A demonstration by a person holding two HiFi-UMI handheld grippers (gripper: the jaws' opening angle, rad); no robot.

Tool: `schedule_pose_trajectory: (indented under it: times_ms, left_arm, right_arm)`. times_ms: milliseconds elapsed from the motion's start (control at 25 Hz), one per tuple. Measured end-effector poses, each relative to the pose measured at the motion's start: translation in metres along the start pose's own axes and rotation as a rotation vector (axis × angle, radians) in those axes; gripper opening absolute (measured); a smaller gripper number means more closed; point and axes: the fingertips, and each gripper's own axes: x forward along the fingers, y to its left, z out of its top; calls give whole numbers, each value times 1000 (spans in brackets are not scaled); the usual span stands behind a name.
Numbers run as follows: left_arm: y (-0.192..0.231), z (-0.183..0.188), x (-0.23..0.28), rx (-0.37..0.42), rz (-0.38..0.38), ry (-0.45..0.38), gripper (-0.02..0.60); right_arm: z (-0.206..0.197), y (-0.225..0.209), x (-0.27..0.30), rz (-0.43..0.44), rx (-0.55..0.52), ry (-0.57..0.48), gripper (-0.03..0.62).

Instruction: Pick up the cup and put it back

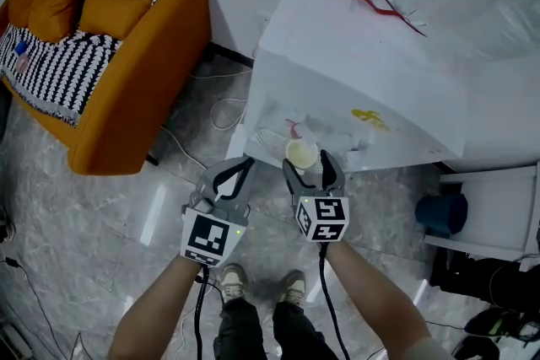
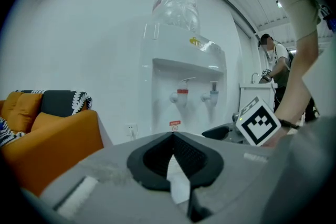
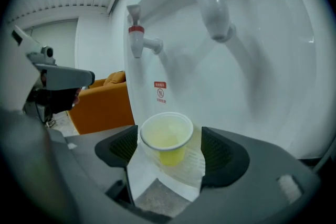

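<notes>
A small translucent cup [image 1: 301,153] with a yellowish bottom stands on the drip tray [image 3: 176,178] of a white water dispenser [image 1: 363,55], below the blue tap [image 3: 212,8]. My right gripper [image 1: 312,169] is open around it. In the right gripper view the cup [image 3: 166,139] sits between the two black pads, close to the left one, with a narrow gap showing at the right one [image 3: 220,152]. My left gripper [image 1: 240,166] hangs just left of the right one, in front of the dispenser. It is shut, its pads meeting in a point [image 2: 172,136] with nothing between them.
The red tap [image 3: 136,39] is left of the blue one. An orange sofa [image 1: 101,55] with patterned cushions stands to the left, and cables [image 1: 224,110] lie on the floor by the dispenser. A blue bin [image 1: 440,213] and a white cabinet [image 1: 498,206] are at the right. A person [image 2: 273,60] stands farther back.
</notes>
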Motion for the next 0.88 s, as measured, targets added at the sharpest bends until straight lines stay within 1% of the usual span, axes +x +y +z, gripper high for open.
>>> schedule_pose_trajectory:
  times_ms: [80, 160, 320, 400, 480, 720, 760, 880]
  left_arm:
    - [1, 3, -5, -3, 9, 15, 2]
    - [1, 11, -11, -3, 18, 26, 2]
    - [1, 42, -28, 3, 26, 34, 2]
    - [1, 63, -35, 8, 22, 37, 2]
    - [1, 86, -47, 13, 12, 41, 2]
    - [-4, 164, -88, -6, -9, 28, 2]
    - [-4, 178, -96, -5, -9, 24, 2]
    - [-5, 220, -117, 10, -5, 10, 2]
  right_arm:
    - [3, 4, -11, 13, 7, 27, 382]
    - [11, 11, -25, 29, -10, 45, 382]
    - [45, 24, -56, 55, -31, 36, 351]
    - [67, 29, -71, 68, -15, 35, 300]
    - [90, 36, -89, 83, 15, 33, 270]
    - [172, 56, -153, 123, 57, 0, 229]
    - [186, 60, -164, 128, 65, -9, 227]
    - [227, 68, -203, 139, 53, -43, 191]
